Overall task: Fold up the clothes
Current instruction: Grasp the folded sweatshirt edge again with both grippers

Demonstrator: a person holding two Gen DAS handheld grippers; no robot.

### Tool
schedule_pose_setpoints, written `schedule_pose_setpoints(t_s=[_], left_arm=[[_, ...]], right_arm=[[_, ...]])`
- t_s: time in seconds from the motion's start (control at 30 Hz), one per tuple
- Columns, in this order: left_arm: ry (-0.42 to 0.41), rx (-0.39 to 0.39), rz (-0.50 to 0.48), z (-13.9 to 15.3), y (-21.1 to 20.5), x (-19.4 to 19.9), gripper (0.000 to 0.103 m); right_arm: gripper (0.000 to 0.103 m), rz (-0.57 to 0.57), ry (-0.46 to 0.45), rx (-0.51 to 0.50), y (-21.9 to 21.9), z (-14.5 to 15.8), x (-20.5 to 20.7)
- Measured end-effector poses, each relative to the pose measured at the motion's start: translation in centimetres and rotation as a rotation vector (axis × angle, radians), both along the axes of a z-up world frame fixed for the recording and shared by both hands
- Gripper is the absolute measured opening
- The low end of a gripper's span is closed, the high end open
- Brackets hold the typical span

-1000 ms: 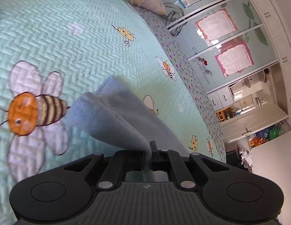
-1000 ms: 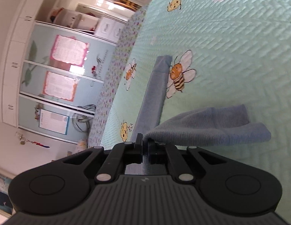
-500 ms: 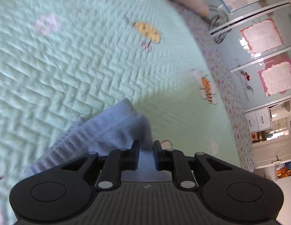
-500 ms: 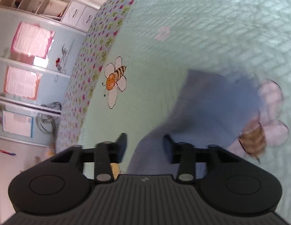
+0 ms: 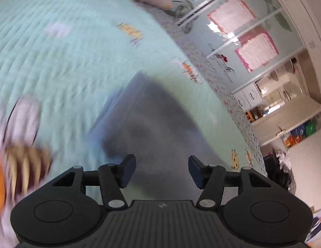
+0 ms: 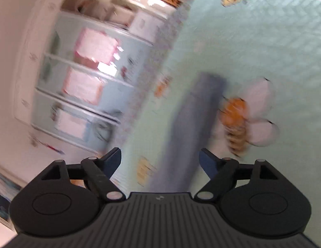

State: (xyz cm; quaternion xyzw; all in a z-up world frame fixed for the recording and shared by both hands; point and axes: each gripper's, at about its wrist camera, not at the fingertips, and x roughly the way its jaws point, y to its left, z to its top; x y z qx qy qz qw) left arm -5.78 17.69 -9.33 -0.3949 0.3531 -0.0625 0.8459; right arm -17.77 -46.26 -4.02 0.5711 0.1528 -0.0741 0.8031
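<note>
Nearest lens, left gripper: jaws now spread wide, empty; a second ago clamped on blue cloth. Right gripper: same, jaws wide apart, nothing between, cloth released. Beyond fingers, blue cloth lies flat on mint bee quilt, apparently folded over itself, edges blurred. Beside it, big bee print. Far back, wardrobe doors. Judgement: fold just laid down; both views blurred, so grippers likely pulling away.

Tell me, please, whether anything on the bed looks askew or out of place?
Nothing stands out. The blue cloth lies folded on the bee quilt, and both the left gripper and right gripper are open above it. Blur hides whether its edges line up.
</note>
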Motion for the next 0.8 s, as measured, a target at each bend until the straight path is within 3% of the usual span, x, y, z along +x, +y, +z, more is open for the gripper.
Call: schedule_pose_setpoints(t_s=[0.1,0.2,0.3,0.37,0.4,0.63,0.7,0.73,0.77,0.8], left_arm=[[0.059,0.003,0.104,-1.8,-0.6,-2.4,0.058],[0.044,-0.004,0.158,-2.1,-1.0,-4.0,0.063],[0.038,0.013,0.167,-2.0,-1.6,-2.8,0.082],[0.040,0.026,0.164,-2.0,-2.2,-0.9,0.101],[0.044,0.029,0.178,-1.9,-2.5,0.1,0.102],[0.042,0.095,0.317,-1.6,-3.7,5.7,0.101],[0.050,0.113,0.323,-1.5,-3.9,6.2,0.077],[0.063,0.127,0.326,-1.6,-3.8,6.2,0.046],[0.063,0.112,0.320,-1.7,-3.5,6.1,0.034],[0.058,0.084,0.310,-1.9,-3.0,5.9,0.031]], right_arm=[[0.083,0.038,0.025,0.070,0.2,-2.7,0.7],[0.083,0.023,0.085,0.041,0.4,-4.3,2.6],[0.083,0.030,0.058,0.007,0.6,-4.4,3.9],[0.083,0.025,0.060,-0.021,0.7,-4.2,4.9],[0.083,0.022,0.070,-0.034,0.6,-4.0,5.5],[0.091,-0.013,0.091,-0.023,-0.9,-3.5,9.4],[0.090,-0.019,0.095,-0.028,-0.9,-3.5,10.2],[0.082,-0.016,0.101,-0.037,-0.9,-3.4,10.5],[0.046,0.000,0.134,-0.061,-0.8,-3.4,11.0],[0.012,0.009,0.169,-0.059,-0.8,-3.7,11.2]])
